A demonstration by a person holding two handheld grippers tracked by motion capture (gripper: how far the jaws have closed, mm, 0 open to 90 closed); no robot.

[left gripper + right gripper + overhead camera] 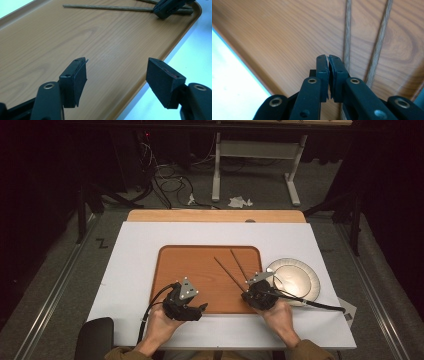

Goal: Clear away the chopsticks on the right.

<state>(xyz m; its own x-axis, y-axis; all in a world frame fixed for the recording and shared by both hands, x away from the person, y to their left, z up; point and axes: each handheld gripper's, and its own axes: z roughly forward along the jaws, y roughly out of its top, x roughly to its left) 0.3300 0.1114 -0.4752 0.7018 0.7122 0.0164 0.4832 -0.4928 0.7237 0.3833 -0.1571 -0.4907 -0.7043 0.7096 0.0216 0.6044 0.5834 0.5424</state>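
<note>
White sheeting covers my table, a wooden tray centered on it. Two chopsticks lie by the tray's right edge; my right gripper sits pinched together beside them, my left gripper gapes empty.

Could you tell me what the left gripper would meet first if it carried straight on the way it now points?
Probably the bare wooden tray: the open left gripper angles down over it. Farther along that line lie the chopsticks and the right gripper, though depth is hard to judge.
</note>
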